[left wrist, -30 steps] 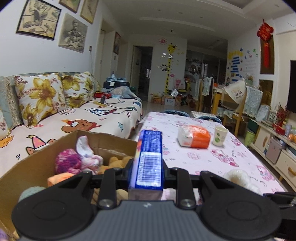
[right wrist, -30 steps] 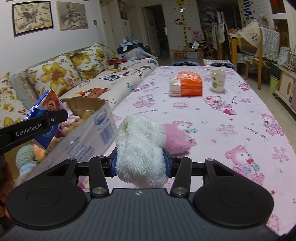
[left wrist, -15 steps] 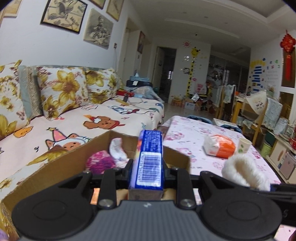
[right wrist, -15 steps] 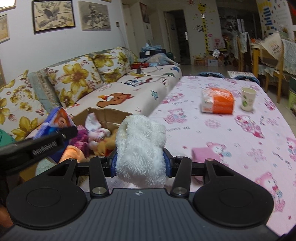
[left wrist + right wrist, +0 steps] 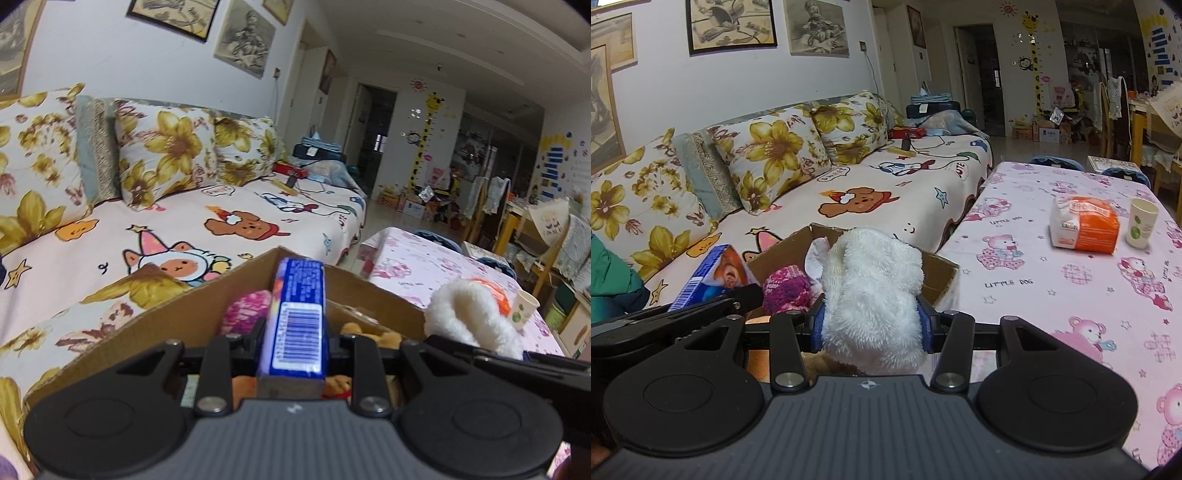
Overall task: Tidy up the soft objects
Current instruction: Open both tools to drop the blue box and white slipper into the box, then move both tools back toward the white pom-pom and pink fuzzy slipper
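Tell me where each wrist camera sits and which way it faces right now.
Left wrist: behind the left gripper, shut on a blue barcoded packet; faces the open cardboard box and floral sofa.
Right wrist: behind the right gripper, shut on a fluffy white plush; faces the box, sofa and pink bear-print tablecloth.
Shared: box, packet, plush, a magenta knitted ball, and each other's gripper.

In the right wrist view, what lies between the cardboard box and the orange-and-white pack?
Only bare pink bear-print tablecloth lies between the cardboard box and the orange-and-white pack; the right wrist view shows it.
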`<state>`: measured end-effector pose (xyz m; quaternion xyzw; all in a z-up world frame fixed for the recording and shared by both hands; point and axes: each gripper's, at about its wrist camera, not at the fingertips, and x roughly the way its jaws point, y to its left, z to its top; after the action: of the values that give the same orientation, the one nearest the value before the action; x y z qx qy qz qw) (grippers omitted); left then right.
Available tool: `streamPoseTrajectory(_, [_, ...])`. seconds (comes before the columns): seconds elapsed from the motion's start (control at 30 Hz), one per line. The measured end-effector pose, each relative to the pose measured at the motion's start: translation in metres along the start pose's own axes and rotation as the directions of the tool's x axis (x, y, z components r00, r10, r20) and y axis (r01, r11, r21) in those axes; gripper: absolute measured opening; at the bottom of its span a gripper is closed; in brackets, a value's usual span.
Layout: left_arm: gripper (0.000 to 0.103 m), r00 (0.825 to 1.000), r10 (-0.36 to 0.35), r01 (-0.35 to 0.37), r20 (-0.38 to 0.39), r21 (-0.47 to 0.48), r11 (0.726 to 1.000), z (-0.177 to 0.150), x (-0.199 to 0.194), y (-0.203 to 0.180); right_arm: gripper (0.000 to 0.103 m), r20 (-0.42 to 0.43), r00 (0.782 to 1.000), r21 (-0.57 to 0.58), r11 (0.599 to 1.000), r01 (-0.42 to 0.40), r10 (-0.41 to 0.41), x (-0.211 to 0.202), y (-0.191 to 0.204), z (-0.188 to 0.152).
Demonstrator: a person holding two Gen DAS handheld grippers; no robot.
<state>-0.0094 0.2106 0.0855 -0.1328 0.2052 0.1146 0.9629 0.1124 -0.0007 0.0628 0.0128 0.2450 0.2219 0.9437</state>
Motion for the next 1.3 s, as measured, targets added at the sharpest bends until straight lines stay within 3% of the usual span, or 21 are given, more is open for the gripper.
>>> streamPoseTrajectory(0.3, [0.025, 1.000, 0.024, -0.025, -0.013, -0.034, 0.999, 0.001, 0.004, 0.006, 0.066, -0.028, 0.999, -0.006, 1.000, -0.029, 0.028, 0.000, 0.000, -0.006])
streamPoseTrajectory(0.37, [0.025, 0.999, 0.033, -0.034, -0.016, -0.043, 0.999, 0.001, 0.004, 0.007, 0.083, -0.044, 0.998, -0.013, 0.999, -0.047, 0.046, 0.000, 0.002, -0.006])
streamPoseTrajectory(0.43, [0.034, 0.999, 0.039, -0.040, -0.019, -0.060, 0.997, 0.001, 0.004, 0.009, 0.098, -0.033, 0.999, -0.018, 0.999, -0.033, 0.033, -0.005, 0.002, -0.006])
streamPoseTrajectory(0.5, [0.062, 0.999, 0.040, -0.041, -0.019, -0.069, 0.997, 0.002, 0.005, 0.011, 0.100, -0.016, 1.000, -0.016, 0.999, -0.027, 0.027, -0.011, -0.002, -0.003])
streamPoseTrajectory(0.53, [0.066, 0.999, 0.045, -0.045, -0.009, -0.067, 0.997, 0.002, 0.004, 0.010, 0.101, -0.007, 1.000, -0.008, 1.000, -0.027, 0.027, -0.017, -0.005, -0.003])
streamPoseTrajectory(0.87, [0.089, 0.999, 0.035, -0.035, 0.035, 0.000, 0.999, 0.001, -0.003, -0.003, 0.103, 0.059, 0.994, -0.007, 0.996, 0.094, -0.094, -0.046, -0.020, -0.006])
streamPoseTrajectory(1.3, [0.089, 0.999, -0.023, 0.020, 0.048, 0.062, 0.998, -0.003, -0.011, -0.024, 0.103, 0.074, 0.986, -0.023, 0.989, 0.149, -0.147, -0.063, -0.033, -0.024])
